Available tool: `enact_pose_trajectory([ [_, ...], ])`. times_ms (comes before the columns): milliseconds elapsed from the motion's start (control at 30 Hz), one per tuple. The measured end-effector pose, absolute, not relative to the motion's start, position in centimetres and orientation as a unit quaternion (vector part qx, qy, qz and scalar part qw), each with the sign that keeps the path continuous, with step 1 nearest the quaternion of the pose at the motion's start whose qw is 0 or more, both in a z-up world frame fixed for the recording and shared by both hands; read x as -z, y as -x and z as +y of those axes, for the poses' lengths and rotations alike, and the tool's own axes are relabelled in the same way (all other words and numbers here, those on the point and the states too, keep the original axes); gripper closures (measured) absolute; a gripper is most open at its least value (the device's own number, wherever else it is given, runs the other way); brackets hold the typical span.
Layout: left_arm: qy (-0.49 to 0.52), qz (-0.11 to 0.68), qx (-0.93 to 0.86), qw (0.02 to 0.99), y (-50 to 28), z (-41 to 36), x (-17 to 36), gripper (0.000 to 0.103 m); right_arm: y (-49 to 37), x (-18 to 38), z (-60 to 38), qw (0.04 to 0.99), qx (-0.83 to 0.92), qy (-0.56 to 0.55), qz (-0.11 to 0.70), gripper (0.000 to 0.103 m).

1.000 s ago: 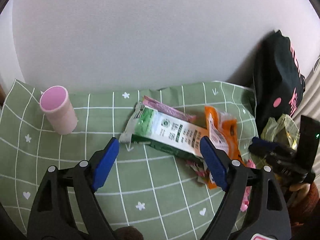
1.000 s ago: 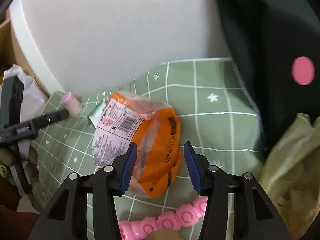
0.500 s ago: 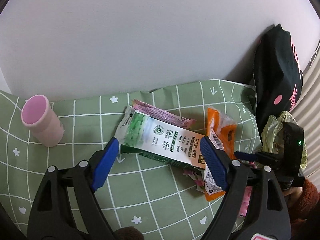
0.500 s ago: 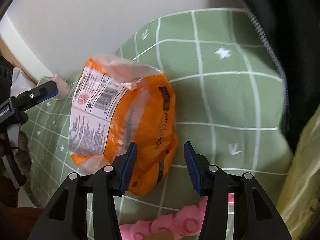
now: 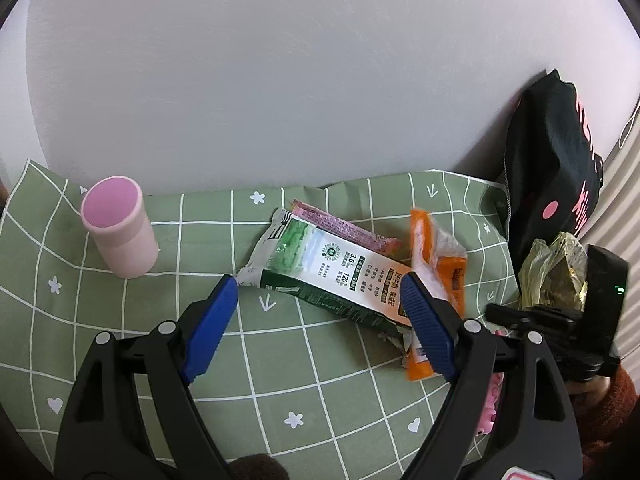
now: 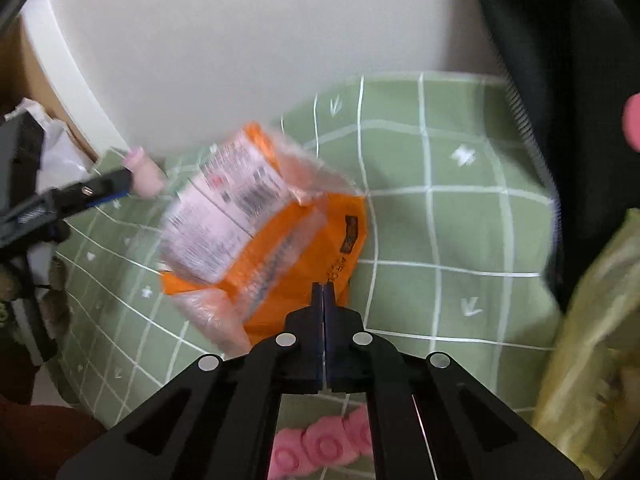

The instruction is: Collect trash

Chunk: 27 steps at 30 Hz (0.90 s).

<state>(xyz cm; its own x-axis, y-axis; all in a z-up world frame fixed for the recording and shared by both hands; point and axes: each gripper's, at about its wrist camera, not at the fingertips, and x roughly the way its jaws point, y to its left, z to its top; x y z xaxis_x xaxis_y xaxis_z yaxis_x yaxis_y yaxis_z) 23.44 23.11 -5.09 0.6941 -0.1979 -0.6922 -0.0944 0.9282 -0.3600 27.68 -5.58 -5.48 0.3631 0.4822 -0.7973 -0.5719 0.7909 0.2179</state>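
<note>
Two grippers are seen. Right gripper (image 6: 323, 294) is clamped on the orange wrapper (image 6: 280, 252) (edge pinched between closed jaws, image blurred). Left gripper (image 5: 320, 320) is held wide apart; the green-white carton (image 5: 340, 268) lies just ahead between its jaws, pink cup (image 5: 120, 232) farther left.

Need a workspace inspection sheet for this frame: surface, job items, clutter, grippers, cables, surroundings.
Surface: green grid tablecloth, wrinkled at the back edge.
Job's things: orange wrapper pinched at its near edge; green-white pouch lying partly over a pink wrapper.
Clutter: pink cup upright; pink toy.
Grippers: right gripper shut on the orange wrapper; left gripper open above the pouch.
Cables: nothing seen.
Surroundings: white wall; black bag; yellowish plastic bag.
</note>
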Motion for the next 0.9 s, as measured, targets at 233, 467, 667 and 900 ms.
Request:
enact_pose_trajectory([
  [233, 0.197, 0.388, 0.063, 0.898, -25.7, 22.3, 4.6, 0.024, -26.5, 1.0, -10.8, 0.877, -0.235, 0.042, 0.418, 0.101],
  [467, 0.186, 0.408, 0.146, 0.882, -29.1, 18.5, 4.3, 0.024, -26.1, 1.3, -10.7, 0.872, -0.253, 0.016, 0.419, 0.1],
  [667, 0.133, 0.465, 0.165, 0.859, -30.9, 14.5, 6.4, 0.024, -26.5, 1.7, -10.1, 0.869, -0.263, 0.012, 0.419, 0.059],
  [900, 0.188, 0.488, 0.142, 0.84, -28.4, 15.2, 7.4, 0.087, -27.8, 2.1, -9.9, 0.863, -0.274, 0.002, 0.425, 0.059],
])
